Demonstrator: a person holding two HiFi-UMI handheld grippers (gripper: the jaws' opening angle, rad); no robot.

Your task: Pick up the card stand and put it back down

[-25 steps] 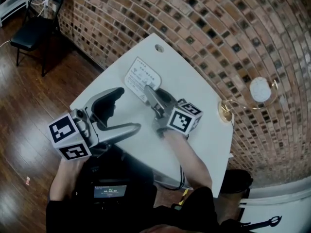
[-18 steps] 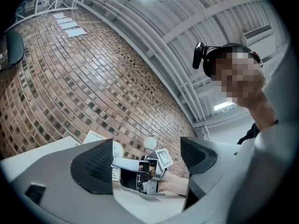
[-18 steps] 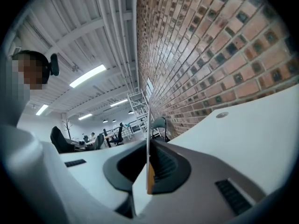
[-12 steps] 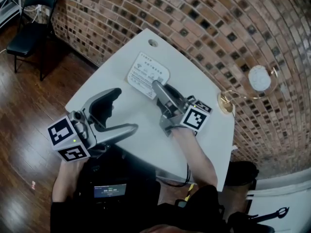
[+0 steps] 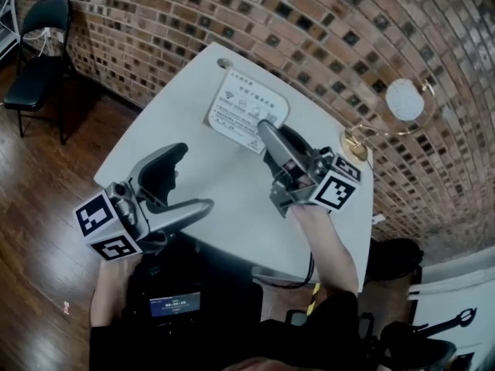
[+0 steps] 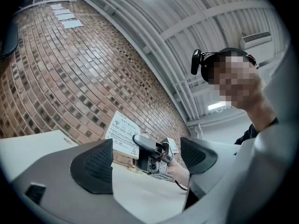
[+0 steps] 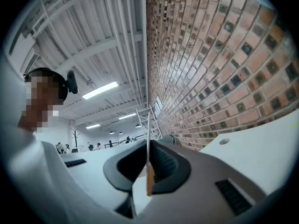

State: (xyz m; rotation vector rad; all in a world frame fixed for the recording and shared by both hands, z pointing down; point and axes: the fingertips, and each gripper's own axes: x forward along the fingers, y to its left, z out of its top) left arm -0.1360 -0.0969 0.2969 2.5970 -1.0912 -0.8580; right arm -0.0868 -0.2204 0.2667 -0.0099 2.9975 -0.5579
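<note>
above one table (image 5: pixel 230 188), one card stand (image 5: pixel 246 107), right gripper (image 5: pixel 264 128) clamping it

Wi-Fi symbol (image 5: pixel 230 95) on the card stand (image 5: pixel 249 116) (print lines beneath it too small to read)

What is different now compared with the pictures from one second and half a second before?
The right gripper, shut on the card stand, has raised it off the table. Its grip did not change: nothing was newly taken or let go. The left gripper stayed open and empty near the table's front edge.
</note>
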